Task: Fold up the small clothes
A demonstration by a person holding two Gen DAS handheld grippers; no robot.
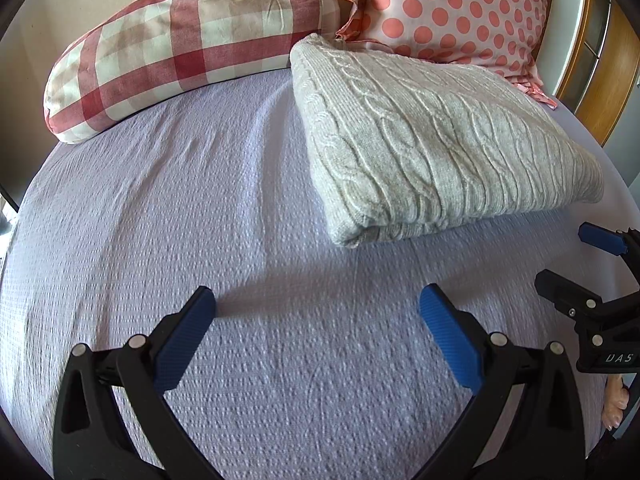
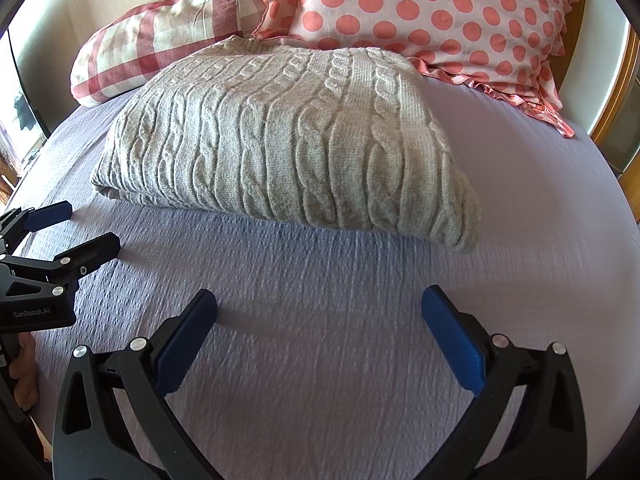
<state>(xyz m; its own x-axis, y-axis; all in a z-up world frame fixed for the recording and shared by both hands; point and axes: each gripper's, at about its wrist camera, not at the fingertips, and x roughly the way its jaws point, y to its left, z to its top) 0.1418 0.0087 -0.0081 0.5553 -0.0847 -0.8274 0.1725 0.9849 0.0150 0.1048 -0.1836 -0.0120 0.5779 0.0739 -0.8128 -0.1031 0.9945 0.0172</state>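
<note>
A grey cable-knit sweater [image 1: 432, 132] lies folded into a thick rectangle on the lilac bed cover [image 1: 200, 200]; it also shows in the right wrist view [image 2: 288, 140]. My left gripper [image 1: 316, 304] is open and empty, hovering over bare cover in front of the sweater's near left corner. My right gripper [image 2: 320, 304] is open and empty, in front of the sweater's near edge. Each gripper shows in the other's view: the right one [image 1: 576, 256] at the right edge, the left one [image 2: 80, 228] at the left edge, both open.
A red-checked pillow [image 1: 180, 40] and a pink polka-dot pillow [image 1: 452, 8] lie behind the sweater at the head of the bed. A wooden frame [image 1: 600, 60] stands at the far right. The bed cover [image 2: 320, 360] spreads in front of both grippers.
</note>
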